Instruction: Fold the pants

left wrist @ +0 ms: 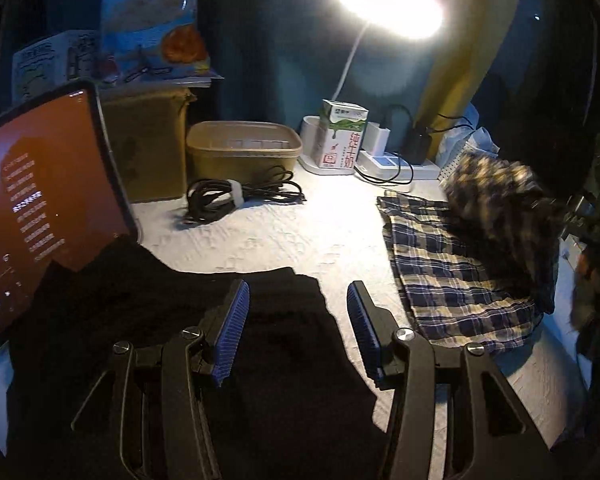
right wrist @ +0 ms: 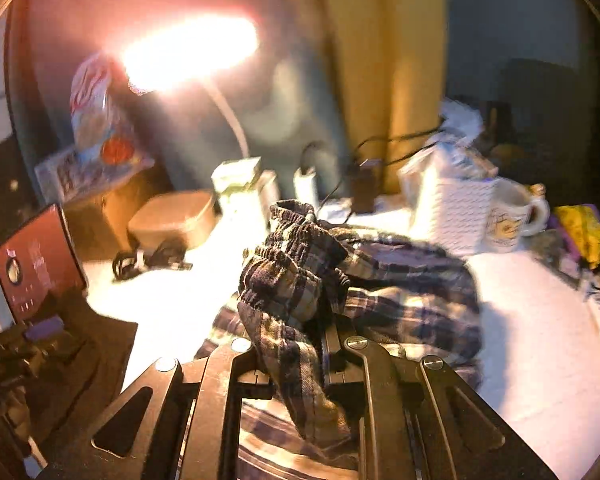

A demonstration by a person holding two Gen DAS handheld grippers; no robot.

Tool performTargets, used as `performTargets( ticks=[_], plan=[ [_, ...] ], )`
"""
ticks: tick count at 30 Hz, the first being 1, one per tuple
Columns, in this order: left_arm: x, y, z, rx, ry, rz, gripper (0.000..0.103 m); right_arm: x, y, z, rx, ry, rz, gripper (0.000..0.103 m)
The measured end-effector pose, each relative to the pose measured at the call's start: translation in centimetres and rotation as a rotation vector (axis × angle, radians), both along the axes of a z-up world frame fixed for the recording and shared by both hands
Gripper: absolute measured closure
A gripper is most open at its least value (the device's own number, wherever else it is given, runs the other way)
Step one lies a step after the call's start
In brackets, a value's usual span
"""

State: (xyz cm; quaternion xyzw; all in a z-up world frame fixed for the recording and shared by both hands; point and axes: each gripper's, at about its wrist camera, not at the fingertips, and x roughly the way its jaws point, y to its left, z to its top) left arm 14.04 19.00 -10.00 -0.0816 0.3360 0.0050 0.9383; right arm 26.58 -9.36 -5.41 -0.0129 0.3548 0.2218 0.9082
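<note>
- Ahead of your left gripper point(left wrist: 298, 320), bare white tabletop point(left wrist: 292, 232) runs open between the black cloth point(left wrist: 180, 320) and the plaid pants point(left wrist: 452, 264).
- A coiled cable point(left wrist: 240, 196), tan container point(left wrist: 244, 148), milk carton point(left wrist: 342, 134) and power strip point(left wrist: 396, 164) block the back edge.
- The tablet point(left wrist: 40, 200) walls off your left.
- On the right, a mug point(right wrist: 508, 220) stands behind the pants.

Dim; glaring lamp point(left wrist: 388, 2), perhaps motion blur.

The pants point(left wrist: 460, 276) are navy-and-yellow plaid, beside a black cloth point(left wrist: 180, 320) on a white cover point(left wrist: 300, 236).
</note>
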Motion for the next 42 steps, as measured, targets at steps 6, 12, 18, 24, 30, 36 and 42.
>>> performTargets(
  ticks=[6,12,18,24,30,36,42],
  plan=[
    [-0.3,0.6,-0.2,0.000,0.010,0.012,0.052,0.0,4.0,-3.9,-0.041,0.118,0.115,0.087],
    [0.0,-0.2,-0.2,-0.002,0.015,0.002,0.052,-1.3,5.1,-4.6,-0.053,0.145,0.177,0.045],
    [1.0,-2.2,0.8,0.020,0.005,-0.037,0.052,-3.6,5.9,-3.5,-0.022,0.110,0.273,0.016],
    [2.3,-4.9,1.4,0.027,0.007,-0.083,0.052,-3.7,2.7,-2.6,0.013,0.077,0.242,0.016],
    [4.6,-9.8,1.3,0.038,0.022,-0.183,0.050,-2.1,-4.1,-2.3,0.040,0.053,0.117,0.016],
    [8.0,-15.8,0.3,0.005,0.040,-0.322,0.042,-0.4,-10.3,-3.9,0.026,0.073,-0.008,0.016],
    [10.9,-18.0,-2.3,0.039,0.105,-0.345,0.081,-0.1,-14.1,-4.9,0.026,0.096,-0.053,0.016]
  ],
)
